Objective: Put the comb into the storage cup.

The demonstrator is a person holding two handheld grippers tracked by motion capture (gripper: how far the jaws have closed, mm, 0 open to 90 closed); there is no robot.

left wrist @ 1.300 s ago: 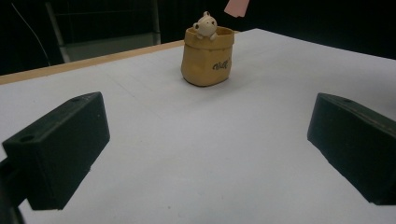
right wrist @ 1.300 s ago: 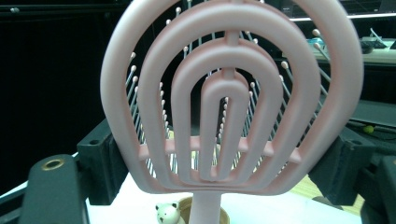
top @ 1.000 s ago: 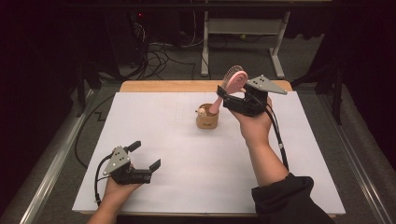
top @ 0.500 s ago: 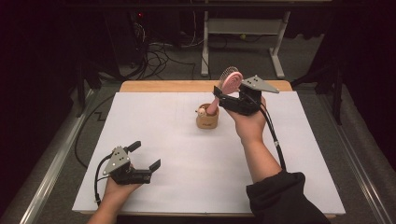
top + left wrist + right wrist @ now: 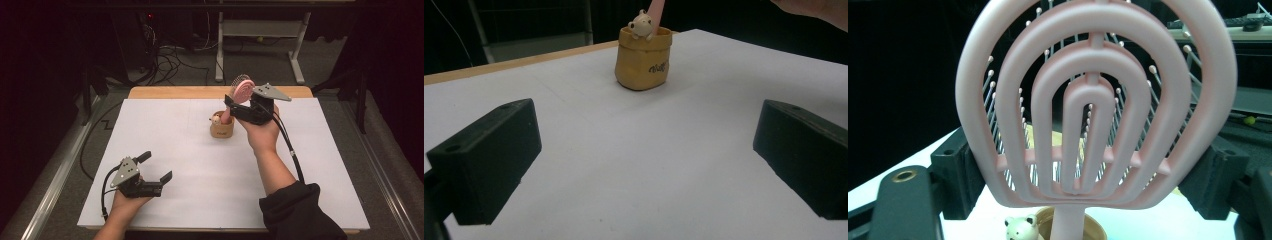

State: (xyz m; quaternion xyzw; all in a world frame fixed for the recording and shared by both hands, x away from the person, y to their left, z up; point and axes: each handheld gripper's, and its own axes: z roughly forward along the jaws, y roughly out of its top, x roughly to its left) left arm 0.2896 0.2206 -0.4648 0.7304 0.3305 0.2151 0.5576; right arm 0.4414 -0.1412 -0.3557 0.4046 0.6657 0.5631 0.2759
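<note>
Pink plastic made up the hairbrush [image 5: 1095,107] — an open, looped frame with thin bristles tipped in small beads behind it. In the right gripper view its broad head stood upright between the black fingers [image 5: 955,177], which pinched it at its lower edges, one on each side. Below the head the handle ran straight down into the mouth of a small tan holder [image 5: 1073,227], where a little white bear figure [image 5: 1018,229] peeked over the rim.

From the high view, the right gripper [image 5: 239,102] was held above the far middle of the white tabletop [image 5: 190,150], the person's right hand [image 5: 262,132] wrapped under it and a dark sleeve [image 5: 300,212] reaching in from the bottom edge. The brush [image 5: 241,91] leaned slightly, head up, with its handle end inside the holder [image 5: 222,128] just beside that hand. A black cable [image 5: 290,150] trailed back along the forearm.

The left gripper [image 5: 155,167] sat low near the front left of the tabletop, held in the left hand [image 5: 125,205], well apart from the holder. Its fingers [image 5: 489,160] were spread wide with nothing between them — the left gripper view looked across bare white surface to the holder [image 5: 644,60], shaped like a slouchy sack with dark lettering on its side, the bear [image 5: 641,25] at its rim and the pink handle [image 5: 655,10] rising out of it.
</note>
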